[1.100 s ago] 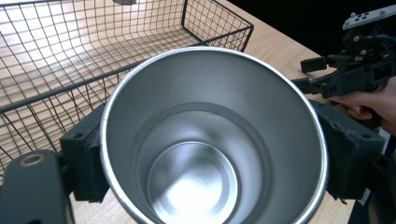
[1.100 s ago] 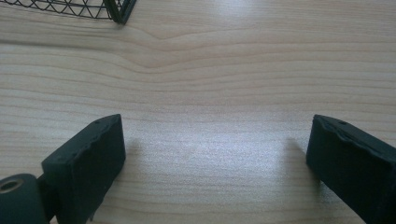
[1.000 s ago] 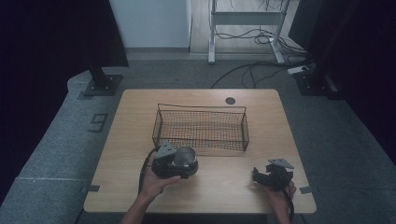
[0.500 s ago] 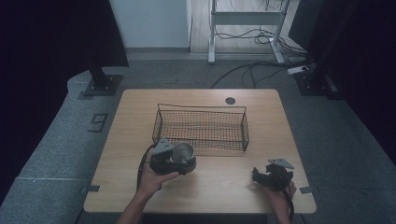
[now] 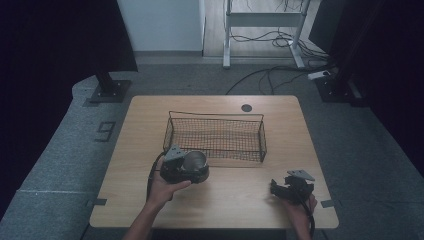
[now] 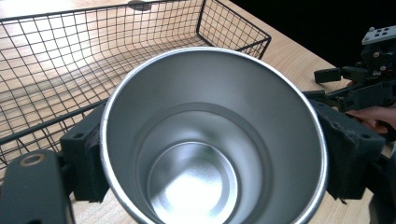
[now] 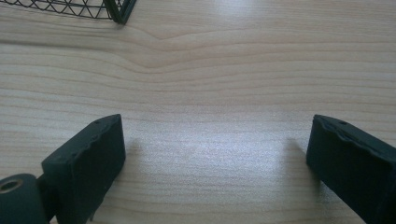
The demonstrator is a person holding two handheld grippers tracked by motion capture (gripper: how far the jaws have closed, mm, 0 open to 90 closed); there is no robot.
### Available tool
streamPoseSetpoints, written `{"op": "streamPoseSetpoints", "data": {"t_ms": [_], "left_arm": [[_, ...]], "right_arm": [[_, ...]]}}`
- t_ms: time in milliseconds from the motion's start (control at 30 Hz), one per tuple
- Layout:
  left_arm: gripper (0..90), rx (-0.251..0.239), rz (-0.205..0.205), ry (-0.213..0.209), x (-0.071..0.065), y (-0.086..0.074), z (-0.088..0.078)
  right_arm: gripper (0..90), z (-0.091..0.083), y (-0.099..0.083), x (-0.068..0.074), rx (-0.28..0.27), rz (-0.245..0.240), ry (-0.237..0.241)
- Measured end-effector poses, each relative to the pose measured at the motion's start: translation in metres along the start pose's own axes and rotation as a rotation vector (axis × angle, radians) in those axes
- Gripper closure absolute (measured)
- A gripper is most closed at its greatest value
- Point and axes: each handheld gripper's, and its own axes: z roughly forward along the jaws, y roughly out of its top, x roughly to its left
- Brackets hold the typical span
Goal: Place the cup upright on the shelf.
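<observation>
1. In the centre of the high view, a rectangular light wooden table (image 5: pixel 240 195) is seen on a grey carpeted floor (image 5: pixel 60 165), with dark curtains at the left and right edges of the frame.

2. A rectangular black wire-mesh basket (image 5: pixel 215 135) is placed in the middle of the table; nothing can be made out inside it.

3. A small dark round disc (image 5: pixel 246 107) is set into the tabletop near its upper edge, above the basket.

4. The left gripper (image 5: pixel 184 170) is held by the left hand (image 5: pixel 162 187) at the lower left of the basket, just beside its front corner in the frame.

5. A shiny silver round metal cup (image 6: pixel 212 140) is clamped between the left gripper's two black jaws, one pressed to each side of its wall; its open mouth is turned toward the camera in the left gripper view, and its inside is seen to be bare.

6. In that same view the basket is seen behind the cup, in the upper left of the frame.

7. The right gripper (image 7: pixel 215 158) is held low over the bare wood at the lower right of the table in the high view, well apart from the basket; its jaws are spread wide with nothing between them.

8. A basket corner is seen at the upper left of the right gripper view.
</observation>
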Motion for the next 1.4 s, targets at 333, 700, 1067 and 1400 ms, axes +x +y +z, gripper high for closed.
{"op": "streamPoseSetpoints", "data": {"t_ms": [333,700,1067,1400], "left_arm": [[14.4,-0.002,0.012,0.006,0.001,0.006,0.001],[14.4,0.001,0.025,0.016,0.003,0.016,0.003],[14.4,0.001,0.020,0.016,0.006,0.025,0.002],[14.4,-0.002,0.043,0.025,0.004,0.039,0.002]], "right_arm": [[4.6,0.000,0.000,0.000,0.000,0.000,0.000],[4.6,0.000,0.000,0.000,0.000,0.001,0.000],[4.6,0.000,0.000,-0.001,0.000,0.001,0.000],[4.6,0.000,0.000,0.000,0.000,0.002,-0.001]]}}
